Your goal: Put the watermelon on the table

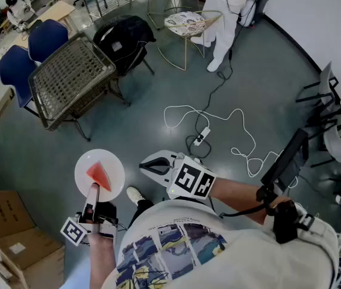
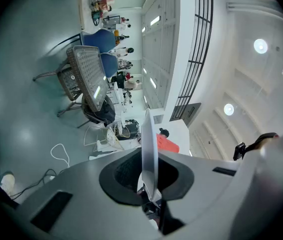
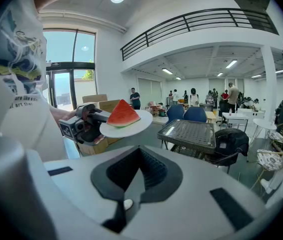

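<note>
A red watermelon wedge (image 1: 100, 174) lies on a round white plate (image 1: 114, 166). My left gripper (image 1: 92, 192) is shut on the plate's near rim and holds it level above the floor. In the left gripper view the plate (image 2: 149, 144) shows edge-on between the jaws, with the watermelon (image 2: 168, 144) on its right face. The right gripper (image 1: 149, 166) hovers beside the plate, jaws together and empty. From the right gripper (image 3: 130, 180) view I see the watermelon (image 3: 123, 115), the plate (image 3: 142, 124) and the left gripper (image 3: 84, 123). A mesh-top table (image 1: 73, 72) stands farther off at upper left.
Two blue chairs (image 1: 31, 48) stand behind the table, and a chair with a black jacket (image 1: 124, 35) beside it. A white cable with a power strip (image 1: 202, 136) lies on the floor. Cardboard boxes (image 1: 11, 239) sit at lower left. A person in white (image 1: 225, 17) stands far ahead.
</note>
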